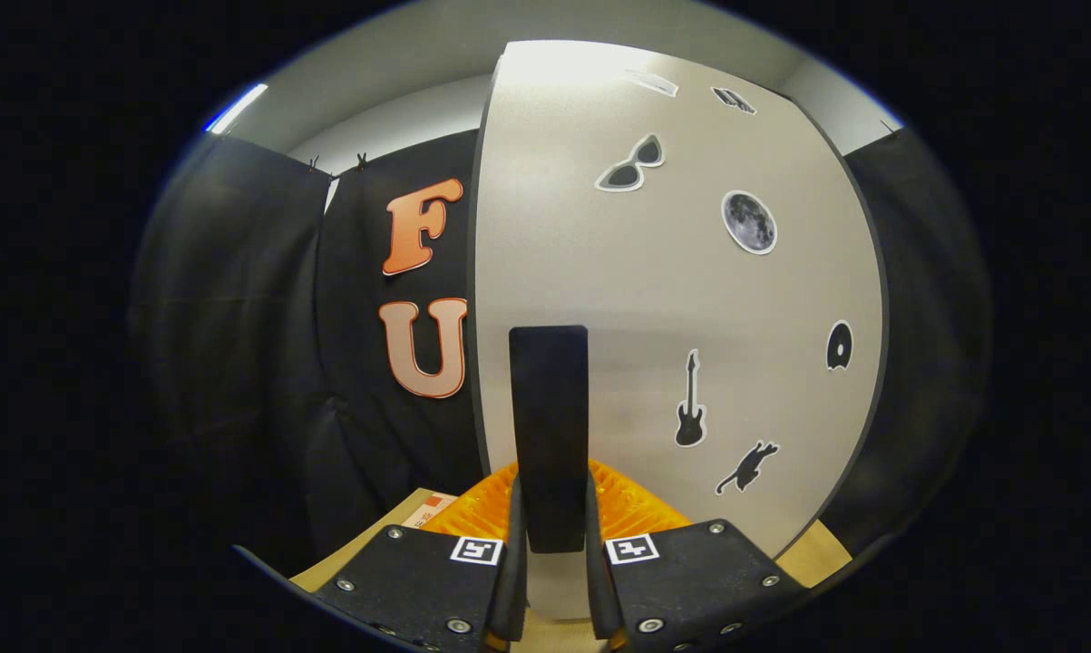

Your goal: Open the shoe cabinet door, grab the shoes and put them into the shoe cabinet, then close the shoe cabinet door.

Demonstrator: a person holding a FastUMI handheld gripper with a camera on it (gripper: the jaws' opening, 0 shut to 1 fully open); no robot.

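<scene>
A pale shoe cabinet door (672, 299) is seen close ahead, its dark handle (550, 426) caught between the fingers of the hand-held gripper (552, 544).

The door is shown as a broad, upright panel, decorated with small stickers: sunglasses (631, 165), a moon (749, 222), a guitar (690, 413) and a cat (747, 467). Black cloth is hung as a wall (237, 345) beside it. The handle is a tall, narrow bar, its long axis set vertical, lying straight ahead of the gripper and rising above the fingertips. The fingers are drawn nearly together, one at each side of the bar's lower end; both appear to be pressed against it, so it is judged to be gripped. An orange ridged part (636, 508) is glimpsed behind the fingers. The door is judged closed or barely started; shoes are yet to be placed.
</scene>
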